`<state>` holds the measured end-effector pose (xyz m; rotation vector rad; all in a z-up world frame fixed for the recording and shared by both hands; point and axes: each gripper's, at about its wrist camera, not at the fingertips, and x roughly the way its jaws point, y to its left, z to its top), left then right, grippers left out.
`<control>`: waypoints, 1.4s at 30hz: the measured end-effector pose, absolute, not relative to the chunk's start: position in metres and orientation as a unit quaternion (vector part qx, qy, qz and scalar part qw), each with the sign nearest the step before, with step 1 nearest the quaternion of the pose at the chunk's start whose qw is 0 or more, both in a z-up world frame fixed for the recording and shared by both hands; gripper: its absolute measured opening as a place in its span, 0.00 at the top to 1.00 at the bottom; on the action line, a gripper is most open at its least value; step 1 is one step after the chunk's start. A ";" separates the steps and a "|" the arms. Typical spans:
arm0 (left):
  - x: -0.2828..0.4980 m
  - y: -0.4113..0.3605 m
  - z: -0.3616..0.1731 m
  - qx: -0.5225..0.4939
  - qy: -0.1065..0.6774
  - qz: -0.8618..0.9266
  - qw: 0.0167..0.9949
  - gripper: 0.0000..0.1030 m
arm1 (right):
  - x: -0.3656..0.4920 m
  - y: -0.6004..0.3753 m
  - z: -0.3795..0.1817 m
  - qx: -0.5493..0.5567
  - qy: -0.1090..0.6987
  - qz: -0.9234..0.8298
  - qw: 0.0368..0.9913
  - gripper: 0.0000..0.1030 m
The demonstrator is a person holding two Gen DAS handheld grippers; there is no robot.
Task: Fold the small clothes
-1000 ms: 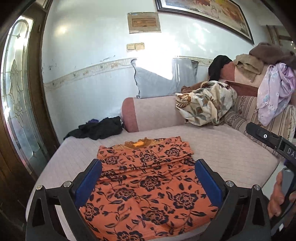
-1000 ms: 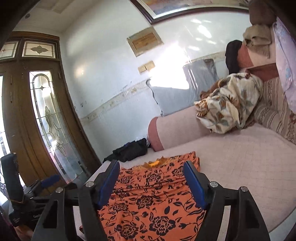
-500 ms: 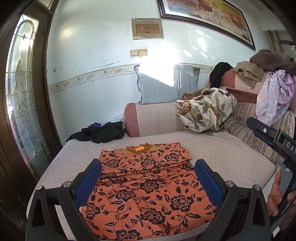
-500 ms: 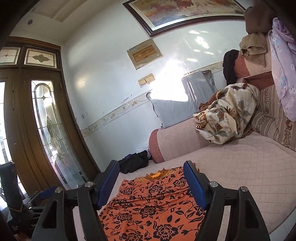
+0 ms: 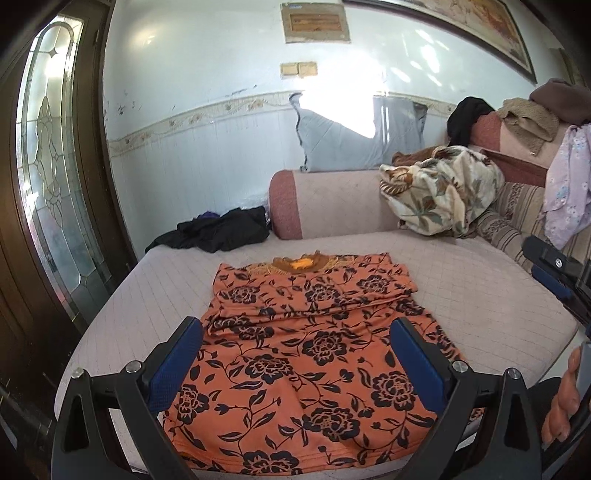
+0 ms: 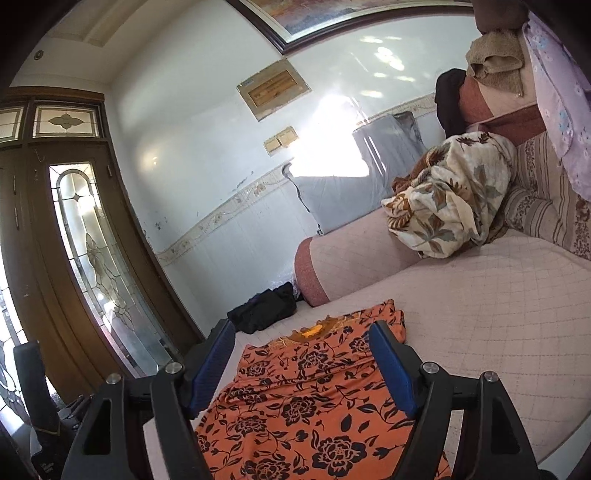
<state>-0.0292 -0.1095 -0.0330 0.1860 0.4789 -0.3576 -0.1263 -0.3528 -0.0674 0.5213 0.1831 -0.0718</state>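
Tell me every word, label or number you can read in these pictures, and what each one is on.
None can be read.
Framed plaque on the wall: it seems to carry lines of writing, too blurred to read.
Large framed picture: painted scene, no lettering visible.
Orange flowered top: an orange tag at the neck, no print legible.
Other gripper's handle: faint pale marks, too small to read.

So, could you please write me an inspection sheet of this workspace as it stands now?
Surface: quilted pink sofa seat, mostly bare.
Job's things: orange floral top lies flat, neckline at the far end, sleeves folded in.
Clutter: black garment by the bolster; cream floral blanket; grey cushion; clothes heaped on the backrest.
Grippers: left gripper open above the top; right gripper opening, nothing gripped.
Cables: nothing seen.
Surroundings: glass-panelled wooden door, framed picture, white wall.
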 end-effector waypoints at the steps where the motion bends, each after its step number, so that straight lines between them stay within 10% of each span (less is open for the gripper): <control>1: -0.022 -0.111 -0.038 0.091 0.240 -0.173 0.951 0.02 | -0.121 -0.356 -0.075 0.261 0.101 -0.041 0.959 0.25; 33: 0.217 -0.097 -0.132 0.068 0.366 -0.076 0.925 0.02 | 0.054 -0.450 -0.152 0.362 0.233 -0.080 0.899 0.26; 38: 0.253 -0.068 -0.147 0.056 0.396 -0.056 0.915 0.02 | 0.102 -0.471 -0.175 0.382 0.272 -0.069 0.880 0.65; 42: 0.276 -0.052 -0.162 0.033 0.421 -0.037 0.906 0.02 | 0.128 -0.474 -0.191 0.391 0.304 -0.069 0.866 0.65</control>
